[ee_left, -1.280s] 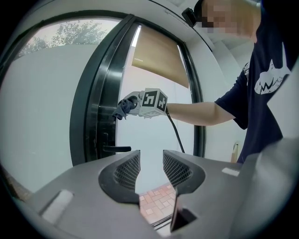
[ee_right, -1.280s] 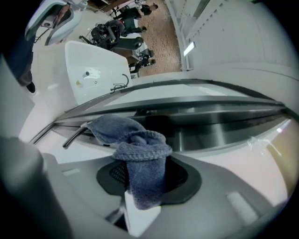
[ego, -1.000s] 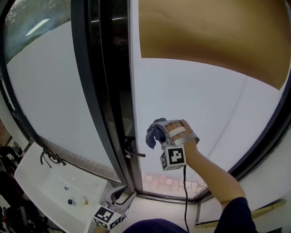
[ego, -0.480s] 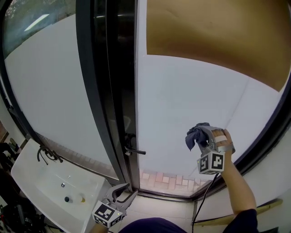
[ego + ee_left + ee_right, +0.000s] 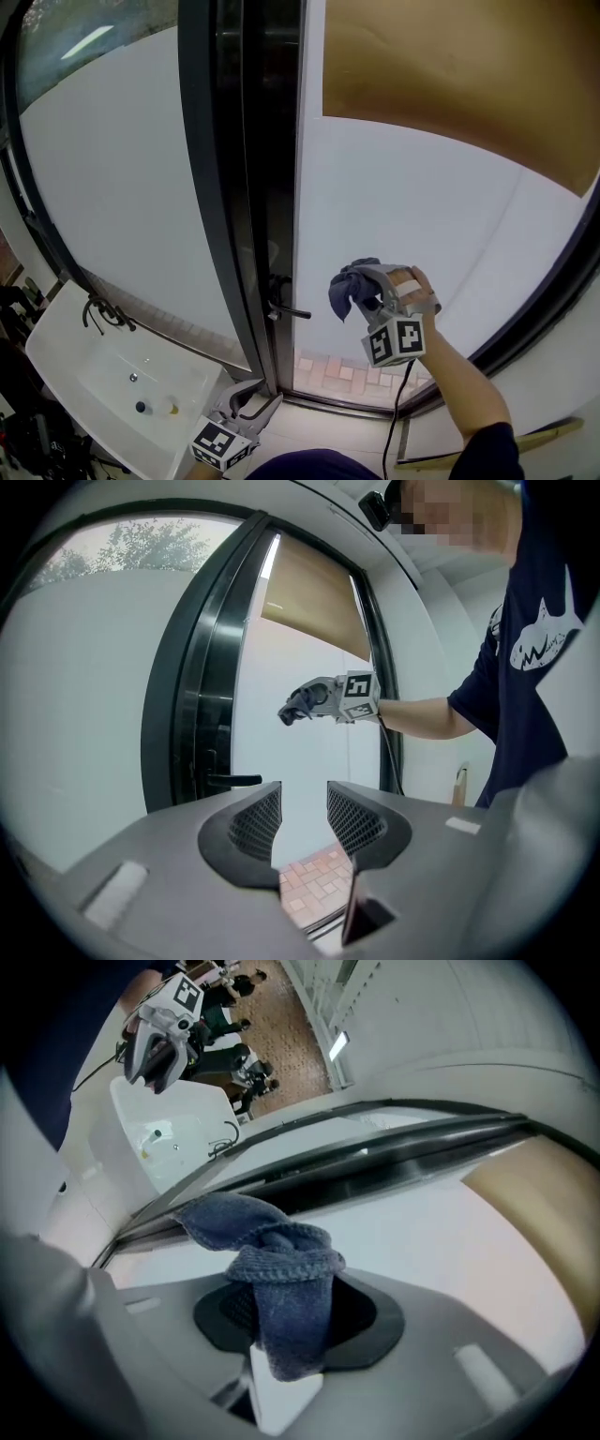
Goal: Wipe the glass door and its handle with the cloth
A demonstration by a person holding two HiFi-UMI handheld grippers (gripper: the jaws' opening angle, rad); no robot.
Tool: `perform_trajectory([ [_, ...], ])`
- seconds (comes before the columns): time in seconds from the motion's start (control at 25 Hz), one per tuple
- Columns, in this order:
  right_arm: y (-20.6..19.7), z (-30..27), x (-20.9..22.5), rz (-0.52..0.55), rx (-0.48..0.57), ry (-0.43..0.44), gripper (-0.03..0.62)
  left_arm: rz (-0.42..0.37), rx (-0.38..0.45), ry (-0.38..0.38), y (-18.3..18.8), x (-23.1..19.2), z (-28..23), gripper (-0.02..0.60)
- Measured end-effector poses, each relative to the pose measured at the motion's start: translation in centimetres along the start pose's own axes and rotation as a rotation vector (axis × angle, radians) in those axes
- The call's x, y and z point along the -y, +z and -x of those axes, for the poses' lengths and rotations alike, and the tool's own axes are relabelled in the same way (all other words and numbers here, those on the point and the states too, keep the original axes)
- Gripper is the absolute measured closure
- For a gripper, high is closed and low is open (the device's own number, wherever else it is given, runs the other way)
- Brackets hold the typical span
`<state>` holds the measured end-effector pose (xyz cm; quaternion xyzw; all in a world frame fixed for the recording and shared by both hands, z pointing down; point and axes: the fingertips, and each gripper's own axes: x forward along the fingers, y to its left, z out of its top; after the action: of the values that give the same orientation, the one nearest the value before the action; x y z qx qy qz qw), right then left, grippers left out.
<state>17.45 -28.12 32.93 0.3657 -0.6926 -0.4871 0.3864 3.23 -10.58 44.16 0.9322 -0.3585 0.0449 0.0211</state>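
Right gripper view looks straight along the right gripper (image 5: 281,1312). Its jaws are closed on a blue-grey cloth (image 5: 281,1269). The cloth bunches into a wad above the jaws, with one flap reaching toward the left of the frame and a tail hanging down between them. Behind the wad spreads the pale frosted pane of the glass door (image 5: 422,1232).

In the head view, the hand (image 5: 412,291) on that gripper sits low and right of centre. The forearm (image 5: 459,375) rises from the lower right corner, stretched toward the pane. The gripper points to the left of the frame, and its marker cube (image 5: 394,341) hangs under the hand, facing the camera. Whether the wad touches the glass cannot be told. The dark lever handle (image 5: 286,309) juts from the black door frame (image 5: 234,187) just left of the cloth and apart from it. A tan blind (image 5: 450,75) fills the upper right of the pane.

The left gripper (image 5: 248,408) is held low at the bottom edge, close to the body. In its own view the jaws stand moderately apart with nothing between them, and brick paving (image 5: 314,883) shows through the gap at the foot of the door.

A white sink (image 5: 56,347) lies at the lower left, with a dark tap (image 5: 98,319) at its back rim. In the bowl lie a small blue item (image 5: 141,407) and a small yellow item (image 5: 172,409), close together.
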Motion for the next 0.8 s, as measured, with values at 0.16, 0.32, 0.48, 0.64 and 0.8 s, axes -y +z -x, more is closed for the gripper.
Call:
perform_trajectory([
  [0.16,5.5,-6.1,-1.6,0.017,0.082,0.064,0.445,0.007,0.005,0.033,-0.3,-0.2,1.2,0.436],
  [0.32,8.2,-10.7,-3.0,0.118,0.085,0.090,0.445,0.014,-0.001,0.054,-1.0,-0.4,2.2,0.436],
  [0.48,7.9,-12.6,-4.3,0.189,0.071,0.090,0.445,0.025,0.007,0.071,-0.6,-0.6,2.8,0.436],
  [0.64,5.1,-11.2,-4.6,0.198,0.014,0.095,0.445,0.019,0.013,0.072,-0.6,-1.0,2.8,0.436],
  [0.8,0.5,-7.7,-4.7,0.205,-0.037,0.080,0.445,0.017,0.013,0.042,-0.7,-0.4,1.8,0.436],
])
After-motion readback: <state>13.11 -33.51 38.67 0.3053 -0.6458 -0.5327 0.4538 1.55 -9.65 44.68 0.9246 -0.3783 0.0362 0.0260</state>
